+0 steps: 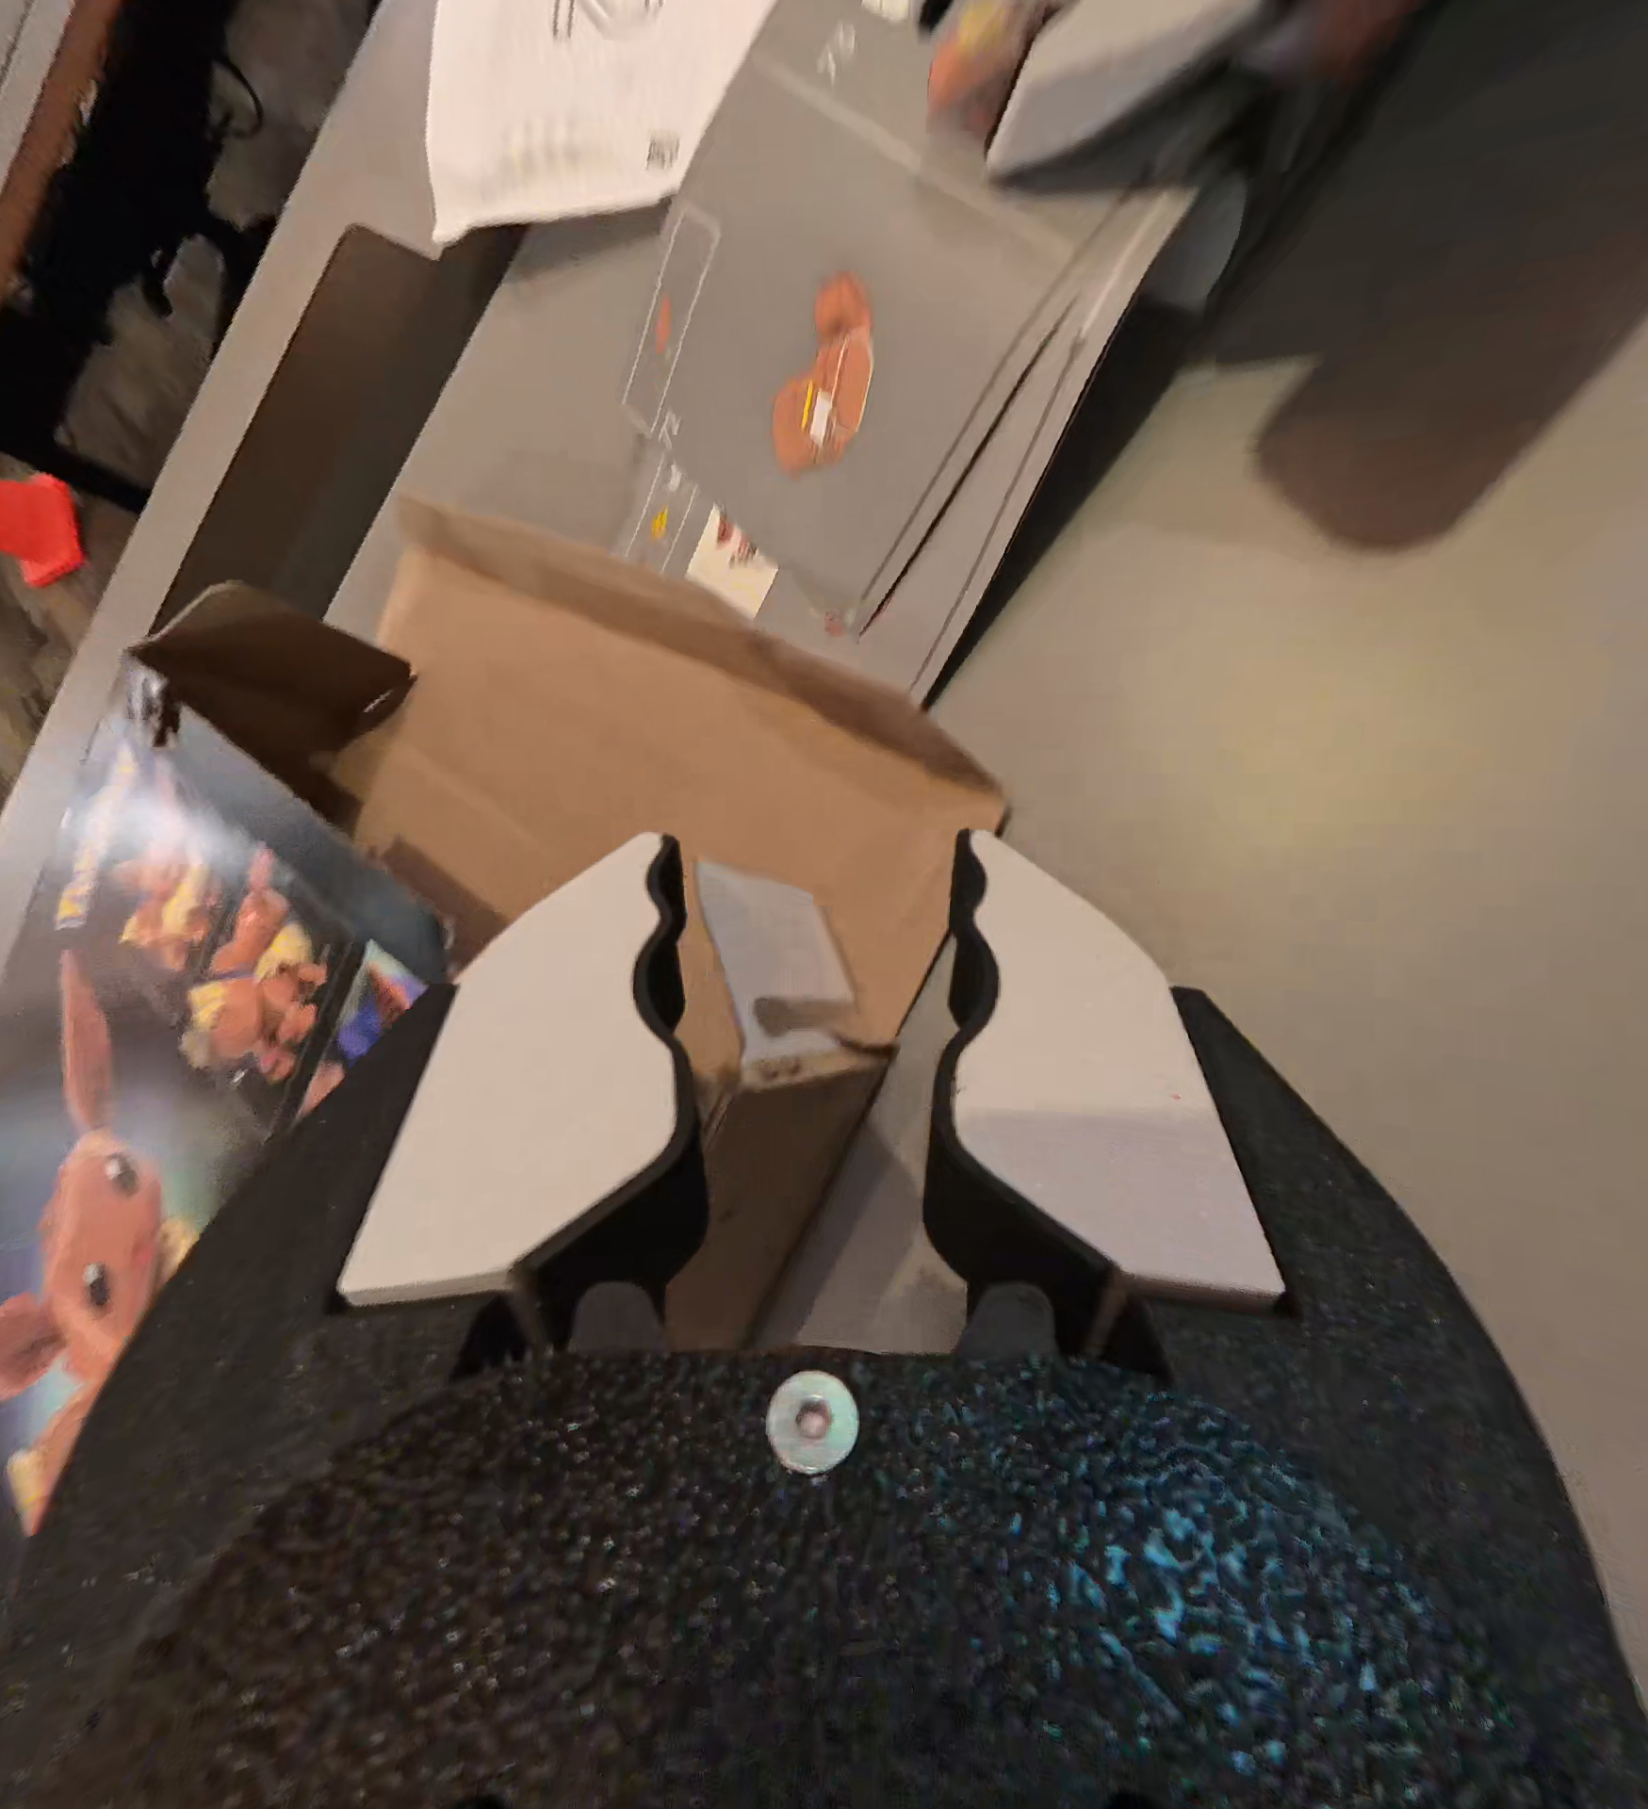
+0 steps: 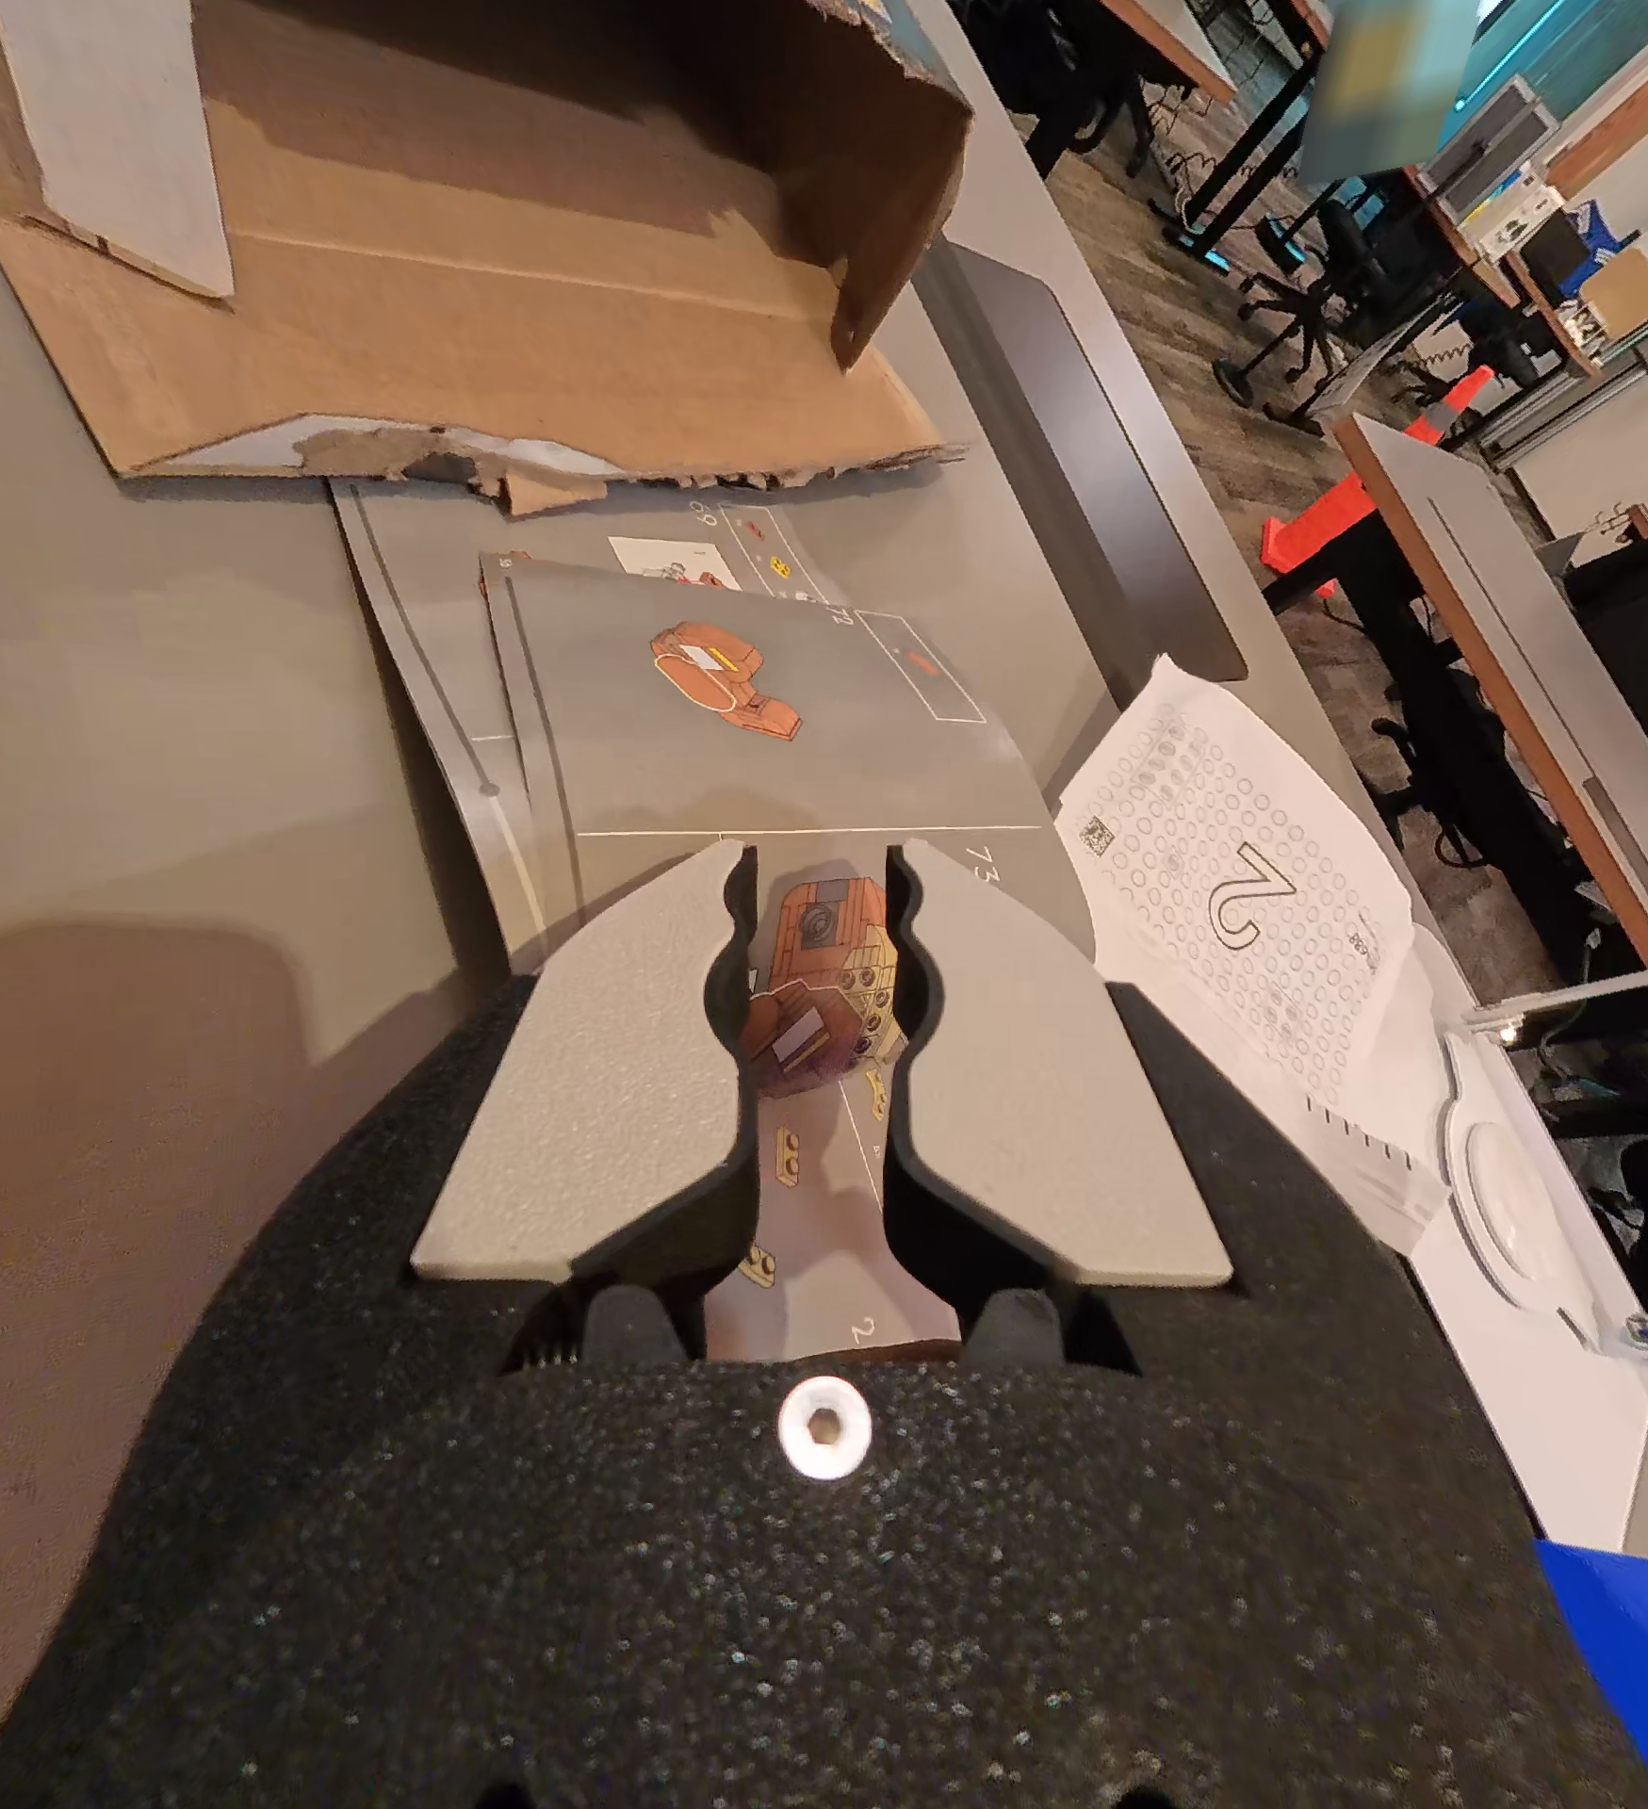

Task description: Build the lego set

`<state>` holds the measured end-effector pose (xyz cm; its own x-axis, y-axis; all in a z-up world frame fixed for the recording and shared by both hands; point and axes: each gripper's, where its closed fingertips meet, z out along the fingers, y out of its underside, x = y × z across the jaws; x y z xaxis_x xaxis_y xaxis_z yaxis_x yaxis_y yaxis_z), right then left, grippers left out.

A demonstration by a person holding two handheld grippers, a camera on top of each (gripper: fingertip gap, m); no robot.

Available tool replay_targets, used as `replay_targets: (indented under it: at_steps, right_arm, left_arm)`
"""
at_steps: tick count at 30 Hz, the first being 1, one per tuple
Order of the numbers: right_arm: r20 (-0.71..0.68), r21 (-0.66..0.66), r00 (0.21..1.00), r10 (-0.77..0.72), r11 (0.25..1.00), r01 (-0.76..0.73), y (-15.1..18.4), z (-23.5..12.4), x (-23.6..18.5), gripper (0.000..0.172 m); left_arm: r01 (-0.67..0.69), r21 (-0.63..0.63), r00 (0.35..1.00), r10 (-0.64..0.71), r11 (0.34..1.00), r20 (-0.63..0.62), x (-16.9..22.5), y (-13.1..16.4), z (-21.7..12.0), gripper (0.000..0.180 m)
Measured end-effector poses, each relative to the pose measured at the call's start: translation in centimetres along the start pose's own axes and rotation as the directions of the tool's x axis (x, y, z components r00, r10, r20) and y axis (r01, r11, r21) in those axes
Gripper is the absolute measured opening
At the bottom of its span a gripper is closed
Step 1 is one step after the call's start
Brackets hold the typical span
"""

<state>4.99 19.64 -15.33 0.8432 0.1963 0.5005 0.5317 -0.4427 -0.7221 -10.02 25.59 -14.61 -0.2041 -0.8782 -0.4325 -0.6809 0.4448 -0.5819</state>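
Brown cardboard box (image 1: 604,744) is seen past the left gripper (image 1: 815,861), whose jaws stand released; a blurred grey slip (image 1: 771,950), possibly a label, lies between them, untouched. In the right view, the right gripper (image 2: 820,866) is seen parted over the open instruction booklet (image 2: 761,724), grasping nothing, with a torn box (image 2: 506,323) lying open beyond.

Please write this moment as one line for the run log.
left gripper: open, over cardboard box | right gripper: open, over instruction booklet

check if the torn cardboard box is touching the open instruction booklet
Touching: the right wrist view shows the torn cardboard box with its ragged edge lying over the open instruction booklet's far end.
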Motion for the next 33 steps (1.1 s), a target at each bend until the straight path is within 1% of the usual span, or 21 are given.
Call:
replay_targets:
  at_steps: [2, 4, 7, 10, 12, 14, 18, 20, 21, 24, 33]
  right_arm:
    - [0.005, 0.001, 1.0, -0.002, 1.0, 0.002, -0.1, 0.2, -0.1, 0.025]
    - [0.01, 0.0, 1.0, -0.002, 1.0, 0.002, -0.2, 0.3, -0.2, 0.025]
    - [0.016, 0.0, 1.0, -0.005, 1.0, 0.005, -0.4, 0.5, -0.3, 0.024]
    - [0.022, 0.002, 1.0, -0.012, 1.0, 0.012, -0.6, 0.6, -0.5, 0.024]
    - [0.027, 0.0, 1.0, -0.015, 1.0, 0.015, -0.6, 0.7, -0.6, 0.024]
    - [0.034, 0.0, 0.999, -0.017, 1.0, 0.017, -0.7, 0.8, -0.7, 0.024]
    - [0.029, 0.008, 0.999, -0.034, 0.999, 0.033, -0.9, 0.9, -0.8, 0.024]
    - [0.024, 0.011, 0.999, -0.047, 0.999, 0.047, -1.0, 0.9, -0.9, 0.024]
    - [0.024, 0.01, 0.998, -0.053, 0.999, 0.053, -1.0, 0.9, -1.0, 0.024]
    - [0.026, 0.01, 0.998, -0.06, 0.998, 0.059, -1.1, 0.8, -1.2, 0.024]
    - [0.032, 0.008, 0.998, -0.061, 0.998, 0.06, -1.0, 0.9, -1.3, 0.024]
  left_arm:
    - [-0.032, -0.043, 0.999, 0.032, 0.999, 0.007, -0.5, 1.1, -0.1, 0.052]
    - [-0.038, -0.05, 0.999, 0.039, 0.998, 0.015, -0.7, 1.2, 0.1, 0.051]
    - [0.018, -0.016, 1.0, -0.018, 1.0, 0.012, 0.1, -0.6, 0.4, 0.045]
    - [0.152, 0.034, 0.988, -0.152, 0.988, -0.017, 1.4, -3.5, 1.1, 0.04]
    - [0.18, -0.01, 0.983, -0.18, 0.984, -0.018, 2.0, -4.0, 2.2, 0.039]
    - [0.163, -0.09, 0.986, -0.16, 0.983, 0.036, 1.6, -3.4, 3.5, 0.039]
    - [0.162, -0.202, 0.986, -0.153, 0.966, 0.061, 1.8, -1.8, 5.9, 0.037]
    - [0.158, -0.246, 0.986, -0.14, 0.956, 0.092, 1.6, -0.9, 6.5, 0.034]
    - [0.159, -0.255, 0.986, -0.139, 0.954, 0.093, 1.7, -0.7, 6.6, 0.029]
    - [0.168, -0.249, 0.984, -0.145, 0.954, 0.108, 1.4, -0.4, 6.5, 0.017]
    - [0.258, -0.17, 0.965, -0.245, 0.951, 0.091, 0.6, -0.5, 5.2, 0.012]
